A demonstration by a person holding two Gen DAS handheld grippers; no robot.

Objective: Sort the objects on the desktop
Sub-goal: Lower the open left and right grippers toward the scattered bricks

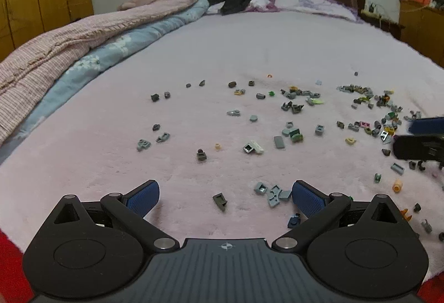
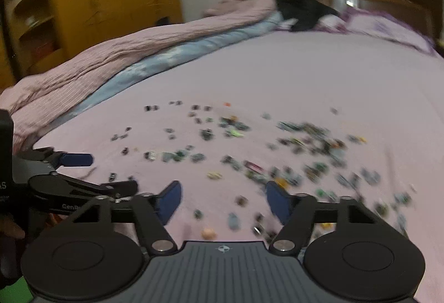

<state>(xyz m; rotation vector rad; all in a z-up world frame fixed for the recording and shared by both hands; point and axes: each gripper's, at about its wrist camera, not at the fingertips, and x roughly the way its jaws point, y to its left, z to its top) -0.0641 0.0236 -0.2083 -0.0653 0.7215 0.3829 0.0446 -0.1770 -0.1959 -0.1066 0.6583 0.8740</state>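
Left wrist view: left gripper (image 1: 225,199) is hovering over the bed (image 1: 277,47), fingers (image 1: 143,199) spread wide and empty; small bricks (image 1: 274,196) are lying scattered between and beyond them. Judged step: choosing a piece; next calls for lowering squarely onto one.

Right wrist view: right gripper (image 2: 223,201) is standing about half open, holding nothing. Blur is smearing the bricks; individual shapes are unreadable.

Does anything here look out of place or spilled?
Yes. Many small toy bricks lie scattered loose over the pink bed cover, densest toward the right, with no container in view. Nothing looks damaged.
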